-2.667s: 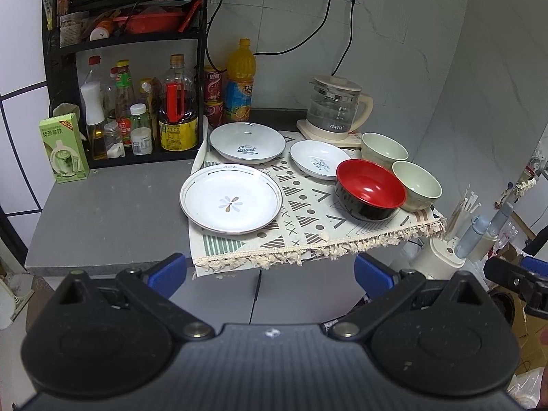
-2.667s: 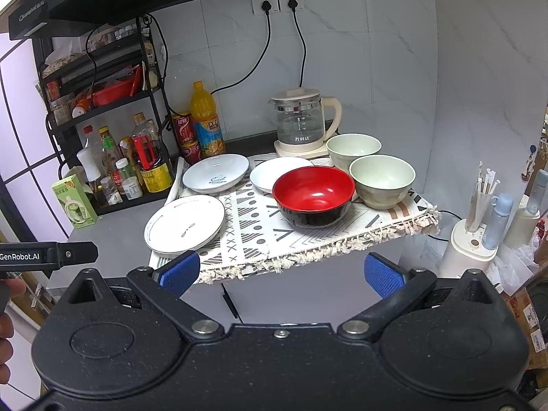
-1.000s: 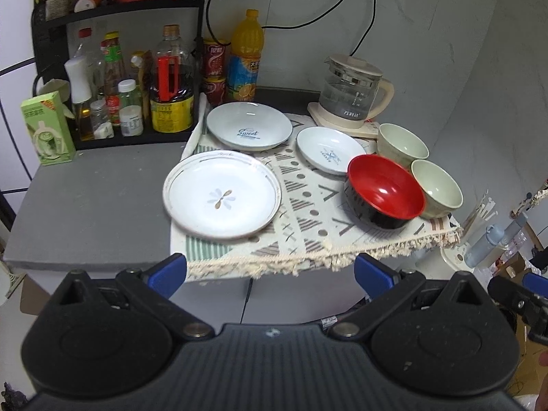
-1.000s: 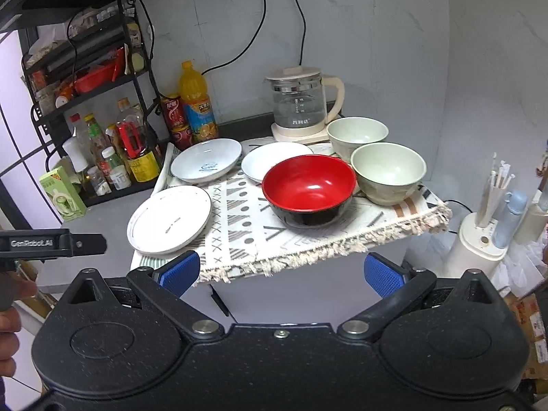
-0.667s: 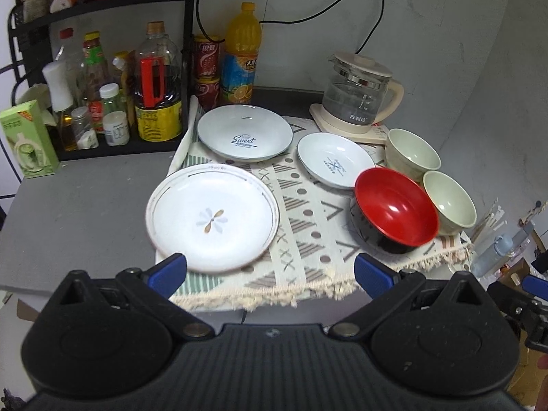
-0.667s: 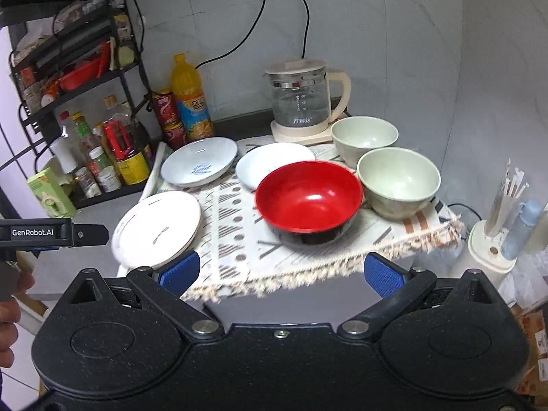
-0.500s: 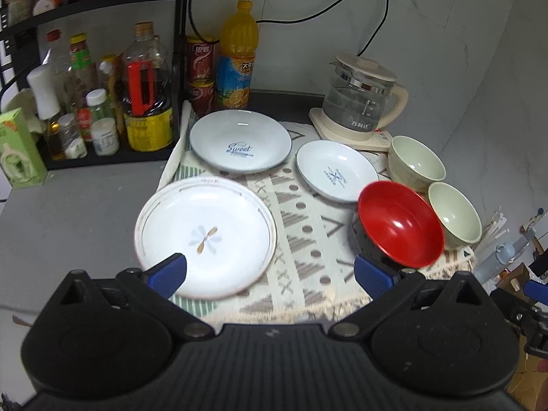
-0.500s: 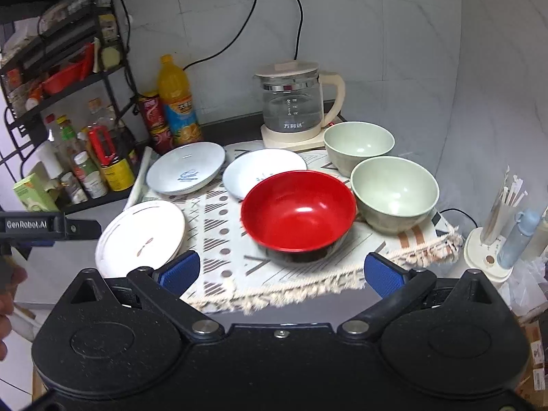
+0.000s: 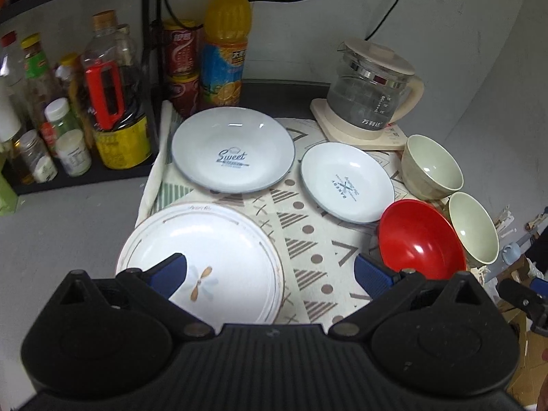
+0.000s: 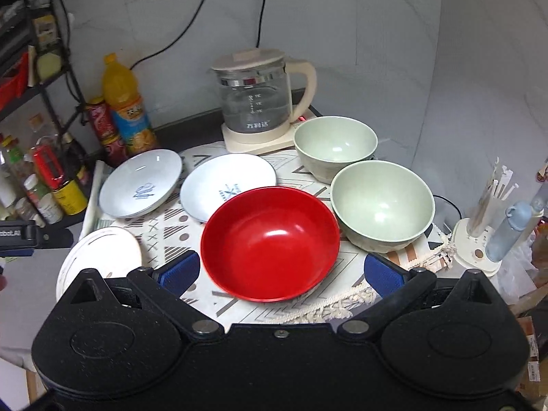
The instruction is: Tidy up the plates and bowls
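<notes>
Crowding the plates: kettle (image 10: 255, 97) behind, bottles (image 9: 113, 92) left; both grippers' jaws gape wide, holding nothing.

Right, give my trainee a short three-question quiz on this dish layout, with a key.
1. True or false: the red bowl is stacked inside a green bowl.
2. How many plates lie on the patterned cloth?
3. Which plate does the left gripper hang over: A, the flower plate; B, the "Sweet" plate; C, the small plate?

Key
1. False. It sits alone on the cloth, beside the near green bowl; the far green bowl stands by the kettle.
2. Three.
3. A. Both it and the right gripper are open and hold nothing.
</notes>
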### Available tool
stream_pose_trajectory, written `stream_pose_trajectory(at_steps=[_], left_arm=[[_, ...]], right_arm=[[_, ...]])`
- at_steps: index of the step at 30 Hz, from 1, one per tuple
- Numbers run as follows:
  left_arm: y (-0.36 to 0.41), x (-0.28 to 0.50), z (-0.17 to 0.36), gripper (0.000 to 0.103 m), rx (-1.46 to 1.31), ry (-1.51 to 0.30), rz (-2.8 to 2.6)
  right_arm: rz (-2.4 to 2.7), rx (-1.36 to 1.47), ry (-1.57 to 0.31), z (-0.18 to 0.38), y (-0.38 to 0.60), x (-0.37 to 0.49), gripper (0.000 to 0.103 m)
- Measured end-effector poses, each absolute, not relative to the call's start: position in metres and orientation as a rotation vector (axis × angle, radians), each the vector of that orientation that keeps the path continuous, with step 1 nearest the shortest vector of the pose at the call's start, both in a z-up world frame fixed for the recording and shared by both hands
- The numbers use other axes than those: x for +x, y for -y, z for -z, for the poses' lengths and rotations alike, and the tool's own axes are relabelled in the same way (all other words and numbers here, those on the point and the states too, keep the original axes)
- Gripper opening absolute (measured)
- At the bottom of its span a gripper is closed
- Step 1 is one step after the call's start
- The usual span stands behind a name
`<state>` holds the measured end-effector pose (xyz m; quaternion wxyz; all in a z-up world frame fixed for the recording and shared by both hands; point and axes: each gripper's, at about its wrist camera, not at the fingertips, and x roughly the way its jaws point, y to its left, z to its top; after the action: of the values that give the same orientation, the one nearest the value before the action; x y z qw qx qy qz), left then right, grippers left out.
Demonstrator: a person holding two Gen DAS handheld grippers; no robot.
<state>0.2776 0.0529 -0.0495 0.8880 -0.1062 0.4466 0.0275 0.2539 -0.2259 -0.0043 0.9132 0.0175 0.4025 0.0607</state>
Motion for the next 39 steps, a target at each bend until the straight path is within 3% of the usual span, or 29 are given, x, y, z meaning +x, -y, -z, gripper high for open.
stream_pose_trajectory(at_steps=[24, 28, 32, 39], left_arm=[[0.022, 0.369, 0.065, 0.100, -0.182, -0.998, 0.137], [0.056, 0.390, 0.062, 0.100, -0.146, -0.997, 0.188], [0.090, 0.409, 0.064, 0.099, -0.101, -0.994, 0.226], [0.137, 0.439, 0.077, 0.093, -0.073, -1.019, 0.282]], right_arm=[[0.060, 0.169, -0.901, 0.030, 0.296, 0.308, 0.102], [0.078, 0.189, -0.933, 0.040, 0.317, 0.320, 0.089], [0.082, 0.221, -0.939, 0.047, 0.339, 0.328, 0.087], [0.079, 0.288, -0.961, 0.063, 0.371, 0.342, 0.075]])
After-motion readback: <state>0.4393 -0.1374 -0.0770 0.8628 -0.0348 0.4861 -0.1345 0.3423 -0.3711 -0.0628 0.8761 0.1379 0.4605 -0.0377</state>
